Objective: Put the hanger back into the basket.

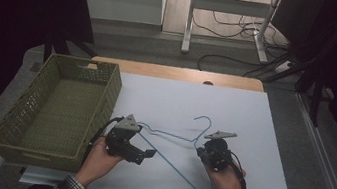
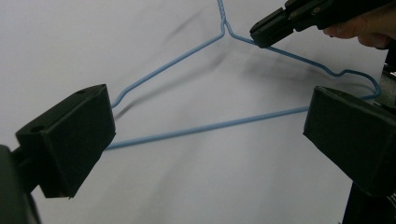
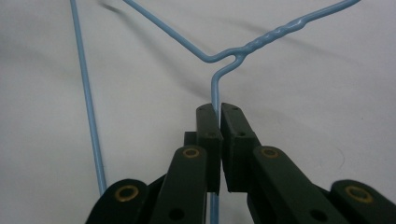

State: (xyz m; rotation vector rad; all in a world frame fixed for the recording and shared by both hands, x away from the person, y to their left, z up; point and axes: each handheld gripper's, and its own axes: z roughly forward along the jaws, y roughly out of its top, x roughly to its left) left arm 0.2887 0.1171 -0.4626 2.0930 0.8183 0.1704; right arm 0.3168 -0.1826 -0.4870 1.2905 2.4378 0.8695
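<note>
- Blue wire coat hanger (image 1: 177, 141) lies on the white table top (image 1: 234, 114), between the two hands, its hook pointing toward the far edge.
- Right gripper (image 3: 219, 112) is clamped on one sloping wire arm of it, just below the twisted neck.
- Left gripper (image 2: 205, 135) stands wide apart, holding nothing, with the hanger's long bar beyond its jaws.
- Green woven plastic basket (image 1: 58, 108) sits at the table's left.

Blue hanger (image 1: 184, 142) (on white table (image 1: 234, 114))
</note>
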